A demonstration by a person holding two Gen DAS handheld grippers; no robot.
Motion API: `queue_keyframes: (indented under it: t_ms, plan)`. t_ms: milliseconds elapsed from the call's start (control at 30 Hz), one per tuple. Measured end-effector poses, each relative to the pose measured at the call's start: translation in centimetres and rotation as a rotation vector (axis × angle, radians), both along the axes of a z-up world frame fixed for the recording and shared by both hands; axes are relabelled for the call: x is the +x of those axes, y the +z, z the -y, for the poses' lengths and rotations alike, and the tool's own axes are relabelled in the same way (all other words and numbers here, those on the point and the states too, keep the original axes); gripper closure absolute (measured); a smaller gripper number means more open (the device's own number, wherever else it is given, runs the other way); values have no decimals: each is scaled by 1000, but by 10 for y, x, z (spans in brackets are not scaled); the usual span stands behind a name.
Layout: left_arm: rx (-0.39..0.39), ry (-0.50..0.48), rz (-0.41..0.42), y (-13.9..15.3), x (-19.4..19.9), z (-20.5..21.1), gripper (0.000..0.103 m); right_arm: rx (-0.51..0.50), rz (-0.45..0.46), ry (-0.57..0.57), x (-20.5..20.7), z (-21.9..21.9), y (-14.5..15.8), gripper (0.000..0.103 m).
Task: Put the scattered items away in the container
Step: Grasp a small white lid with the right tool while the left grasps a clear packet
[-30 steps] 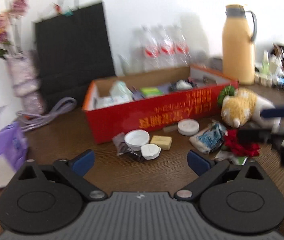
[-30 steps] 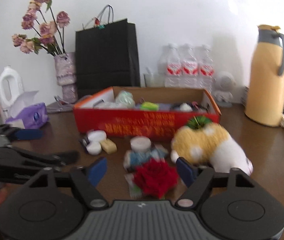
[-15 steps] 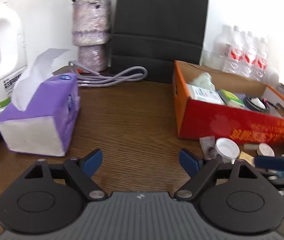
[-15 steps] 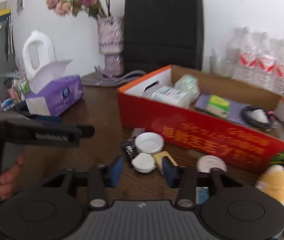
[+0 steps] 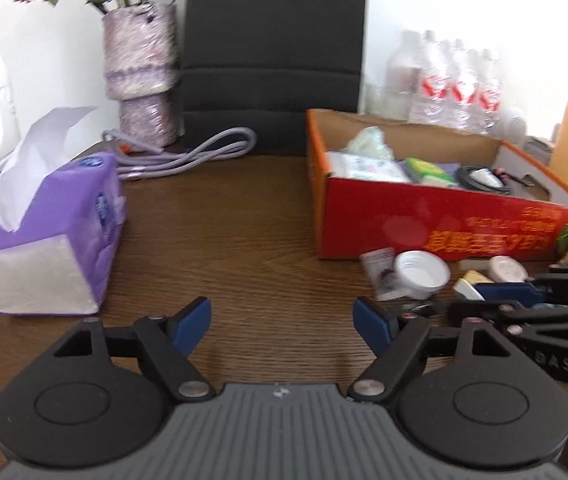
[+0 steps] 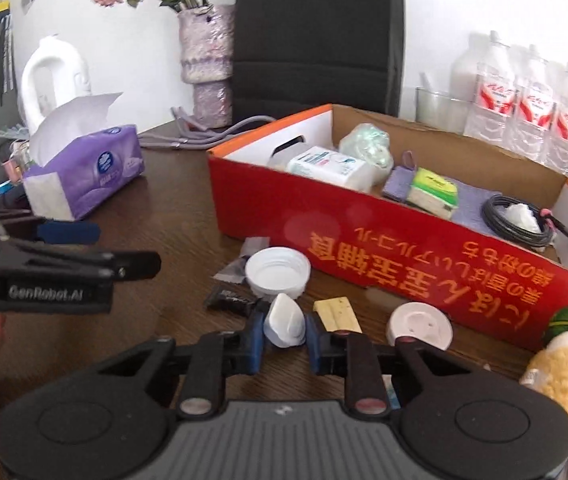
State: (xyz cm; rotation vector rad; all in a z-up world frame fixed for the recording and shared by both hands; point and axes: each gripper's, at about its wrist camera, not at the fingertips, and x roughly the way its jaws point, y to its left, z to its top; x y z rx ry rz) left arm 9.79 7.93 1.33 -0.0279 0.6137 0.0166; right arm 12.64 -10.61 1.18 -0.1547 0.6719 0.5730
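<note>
A: Left wrist view first. How far along is the tidying?

B: Partly done, I'd judge. The red box already holds a white pack, a green packet and a coiled cable. Loose on the surface in front of it are a white lid, a dark sachet, a round white disc and a yellow block, half hidden.

A: And the left tongs?

B: Wide apart though closing a little, with nothing between them, only bare wood. The clutter lies off to their right, near the right tongs, which reach in from that side.

A: Now the right wrist view.

B: Same picture of progress: box part filled, while the lid, sachet, yellow block, disc and a plush toy at the right edge are all outside it.

A: What are the right tongs doing?

B: Closing on a small white cap. It sits right between the blue pads, which look to be touching its sides, low on the surface just in front of the box.

A: The left tongs here?

B: They hang at the left, well apart from the clutter, carrying nothing.
</note>
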Motion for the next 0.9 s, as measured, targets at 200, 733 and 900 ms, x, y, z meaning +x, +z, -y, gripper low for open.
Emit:
queue_keyframes:
  t_ms: [200, 733, 900]
  plan:
    - [-16, -119, -51, -4, 12, 35, 35, 78, 79, -59, -16, 26, 23, 82]
    - [19, -14, -58, -12, 24, 79, 79, 224, 108, -73, -50, 59, 24, 82]
    - [-26, 13, -50, -8, 2, 69, 81, 222, 135, -68, -60, 60, 27, 82]
